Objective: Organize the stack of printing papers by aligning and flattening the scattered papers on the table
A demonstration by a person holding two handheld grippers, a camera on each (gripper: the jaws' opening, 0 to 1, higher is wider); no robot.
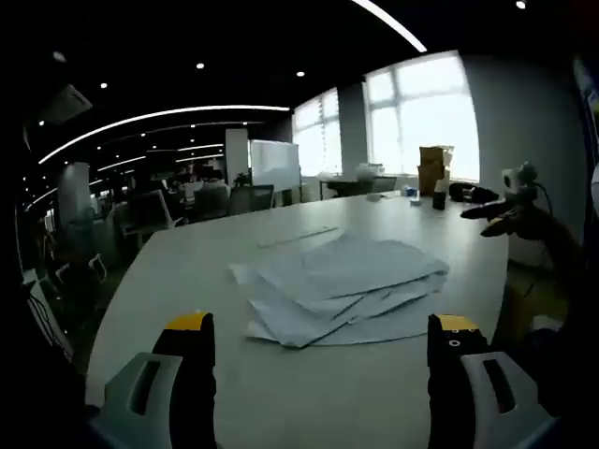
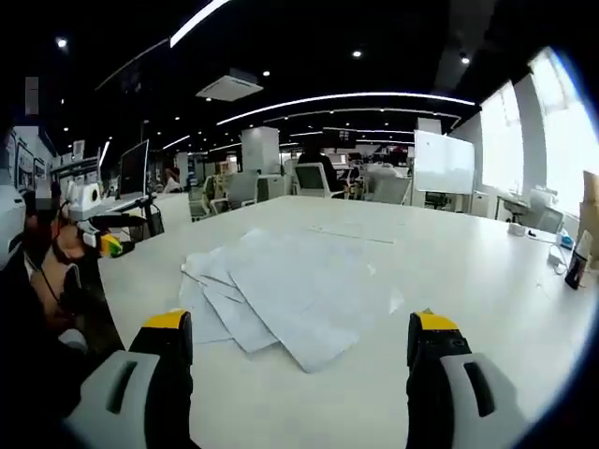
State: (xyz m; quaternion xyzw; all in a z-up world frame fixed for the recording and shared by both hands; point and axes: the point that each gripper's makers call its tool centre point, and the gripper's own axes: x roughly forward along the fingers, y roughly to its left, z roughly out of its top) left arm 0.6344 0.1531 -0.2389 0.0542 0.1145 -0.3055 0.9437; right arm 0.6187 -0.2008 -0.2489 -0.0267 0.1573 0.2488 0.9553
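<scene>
Left gripper view shows the scattered papers (image 1: 342, 290) fanned out in a loose, overlapping heap on the white table (image 1: 187, 271), their corners pointing several ways and no edges lined up. The heap lies just beyond the left gripper (image 1: 323, 360), whose yellow-tipped jaws rise wide apart at the bottom of the view, released and holding nothing; the tips sit short of the sheets without touching them. At the right edge of this view the right gripper (image 1: 510, 210) comes in, held up above the table's far side, too dark and small to read its jaws from here.

In the right gripper view the same papers (image 2: 290, 290) spread across the table (image 2: 468, 271) ahead of the right gripper (image 2: 299, 360), whose own jaws also stand spread, grasping nothing, with the nearest sheet corner lying between the two tips but apart from them. The left gripper (image 2: 103, 234) shows at the left edge, off the table's side.

Farther out, a dark bottle (image 1: 439, 195) and a cardboard box (image 1: 433, 168) stand near the bright windows (image 1: 421, 117), and a whiteboard (image 2: 444, 162) stands beyond the table among office chairs (image 2: 314, 180).
</scene>
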